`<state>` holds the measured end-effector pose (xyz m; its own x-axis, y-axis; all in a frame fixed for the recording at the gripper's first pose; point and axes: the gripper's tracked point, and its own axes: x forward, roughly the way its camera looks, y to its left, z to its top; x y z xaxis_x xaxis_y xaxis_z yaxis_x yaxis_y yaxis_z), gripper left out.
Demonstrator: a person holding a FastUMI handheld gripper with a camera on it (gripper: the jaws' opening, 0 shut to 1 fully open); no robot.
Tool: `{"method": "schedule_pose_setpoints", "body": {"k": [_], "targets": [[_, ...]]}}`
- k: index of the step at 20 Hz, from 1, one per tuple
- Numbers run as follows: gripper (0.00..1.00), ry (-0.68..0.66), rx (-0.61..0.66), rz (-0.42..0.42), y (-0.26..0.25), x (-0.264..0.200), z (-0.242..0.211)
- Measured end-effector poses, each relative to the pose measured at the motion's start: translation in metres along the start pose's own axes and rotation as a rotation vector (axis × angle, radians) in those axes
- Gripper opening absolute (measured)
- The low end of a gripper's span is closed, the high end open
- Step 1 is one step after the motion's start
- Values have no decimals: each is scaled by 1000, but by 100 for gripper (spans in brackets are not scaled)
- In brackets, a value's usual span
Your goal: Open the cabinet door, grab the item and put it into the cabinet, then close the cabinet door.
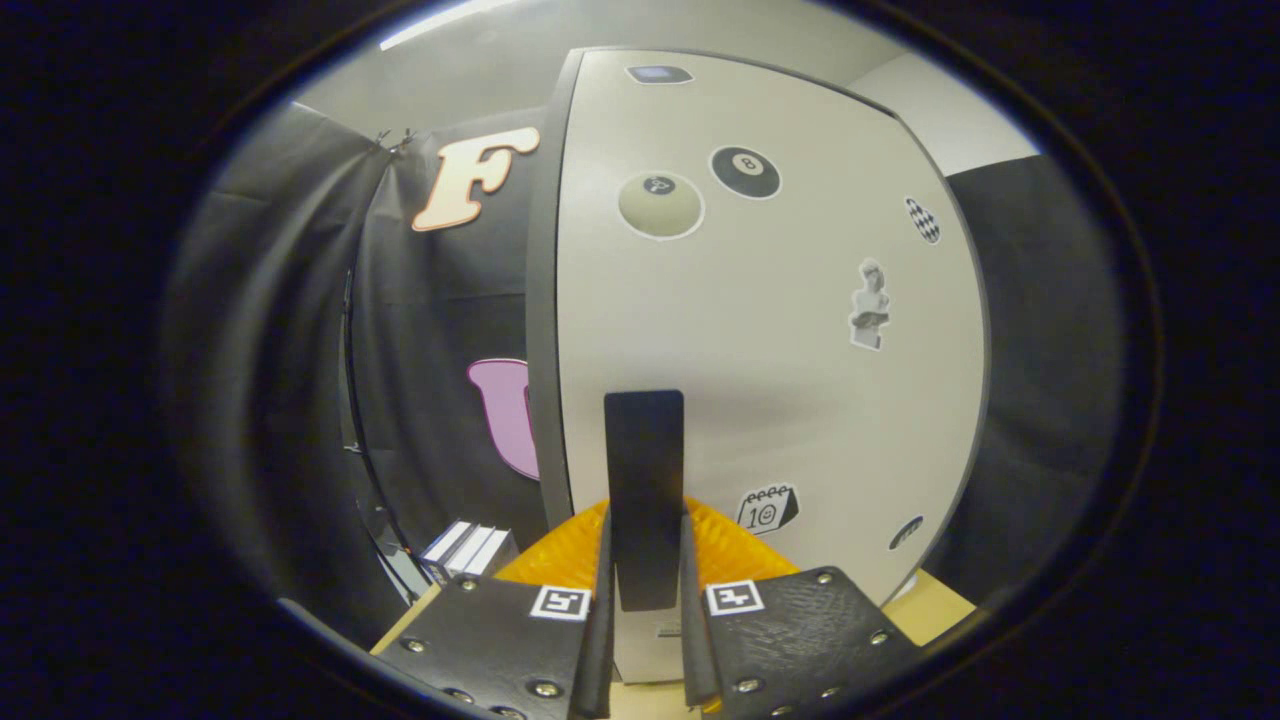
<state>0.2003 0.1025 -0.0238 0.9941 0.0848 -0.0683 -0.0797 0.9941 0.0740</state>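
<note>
Claw (645, 545) clamping door handle (645, 470), pale cabinet door (780, 380)

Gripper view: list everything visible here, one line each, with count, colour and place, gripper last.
Cabinet door: one, off-white, dark-edged, shut, straight ahead of the fingers.
Handle: one, black, upright on the door, between the fingers.
Stickers: several, mostly black, grey and white, scattered over the door.
Books: a small stack, white with dark covers, left of the cabinet's foot.
Table: one, light wood, under the cabinet.
Gripper: one, both fingers pressed on the handle's sides.
</note>
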Motion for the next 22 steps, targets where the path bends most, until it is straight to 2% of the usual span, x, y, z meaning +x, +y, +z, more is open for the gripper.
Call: {"method": "schedule_pose_setpoints", "body": {"k": [22], "targets": [[27, 28, 66, -43, -56, -114, 1]]}}
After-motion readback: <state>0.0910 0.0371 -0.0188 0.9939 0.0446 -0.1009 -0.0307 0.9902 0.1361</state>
